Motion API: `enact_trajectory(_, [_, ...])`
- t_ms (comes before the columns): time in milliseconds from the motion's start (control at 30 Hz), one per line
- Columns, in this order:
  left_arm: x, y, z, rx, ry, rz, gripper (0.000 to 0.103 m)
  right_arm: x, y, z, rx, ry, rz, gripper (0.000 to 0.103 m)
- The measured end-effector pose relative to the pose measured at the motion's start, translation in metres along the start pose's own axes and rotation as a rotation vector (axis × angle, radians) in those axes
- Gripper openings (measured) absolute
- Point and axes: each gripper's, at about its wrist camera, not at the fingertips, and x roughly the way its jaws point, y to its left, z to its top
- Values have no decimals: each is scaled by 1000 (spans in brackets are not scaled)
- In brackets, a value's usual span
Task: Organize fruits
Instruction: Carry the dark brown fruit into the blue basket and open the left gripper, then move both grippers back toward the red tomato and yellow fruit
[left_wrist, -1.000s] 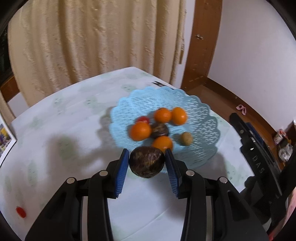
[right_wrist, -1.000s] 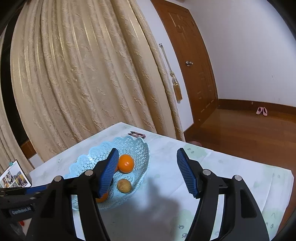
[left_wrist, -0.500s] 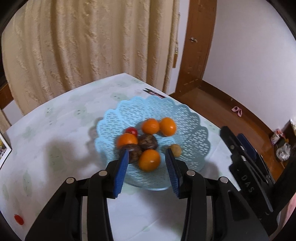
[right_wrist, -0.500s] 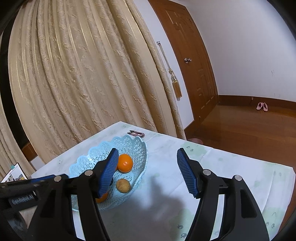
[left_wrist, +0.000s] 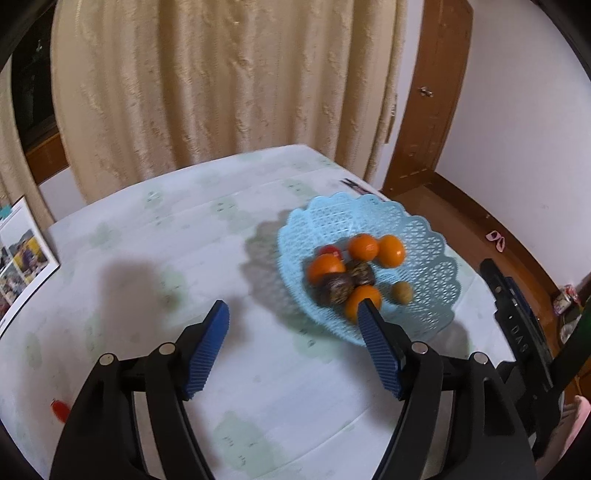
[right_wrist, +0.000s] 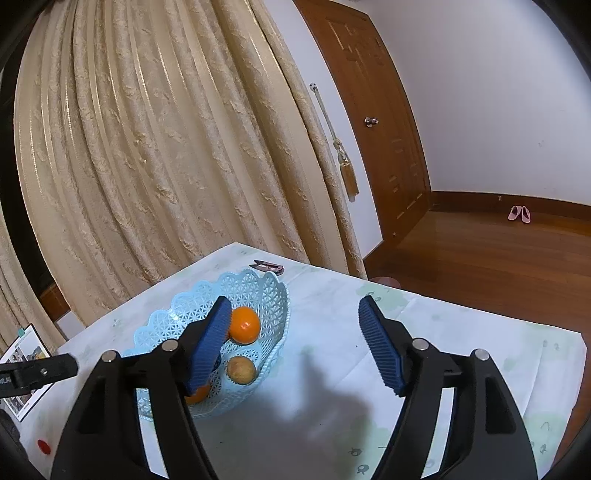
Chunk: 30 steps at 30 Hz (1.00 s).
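On the table (left_wrist: 155, 266), covered in a pale cloth with faint green prints, a light blue lattice basket (left_wrist: 417, 221) holds the fruit. In the left wrist view it contains 4 oranges (left_wrist: 364, 246), 2 dark brown mottled fruits (left_wrist: 335, 290), a small red fruit (left_wrist: 330, 250) partly hidden behind an orange, and a small tan fruit (left_wrist: 402, 292) lying apart toward the near right of the bowl. The left gripper (left_wrist: 293, 308) hangs above the cloth just beside the basket's near rim, its blue ribbed fingers spread wide with nothing between them. The right gripper (right_wrist: 295, 308) is likewise wide apart and holds nothing; its left finger overlaps the basket in view. A small red fruit (left_wrist: 59, 409) lies alone on the cloth, well apart from the basket, near the table's edge. A photo card (left_wrist: 22, 258) stands at the far left. Beige curtains (right_wrist: 166, 147) and a wooden door (right_wrist: 380, 122) stand behind.
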Motion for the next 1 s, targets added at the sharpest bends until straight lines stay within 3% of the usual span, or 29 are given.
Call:
enact_trajectory(133, [-15, 20, -5, -30, -15, 23, 72, 0, 1, -1, -5, -1, -8, 73])
enact_trajectory(300, [-35, 51, -13, -68, -32, 72, 80, -1, 2, -1, -7, -7, -19, 73])
enact_trajectory(733, [-67, 137, -47, -203, -44, 194, 81, -4, 17, -5, -73, -10, -45, 80])
enact_trajectory(1000, [-72, 161, -65, -231, -48, 238, 81, -19, 49, -24, -133, 55, 51, 80])
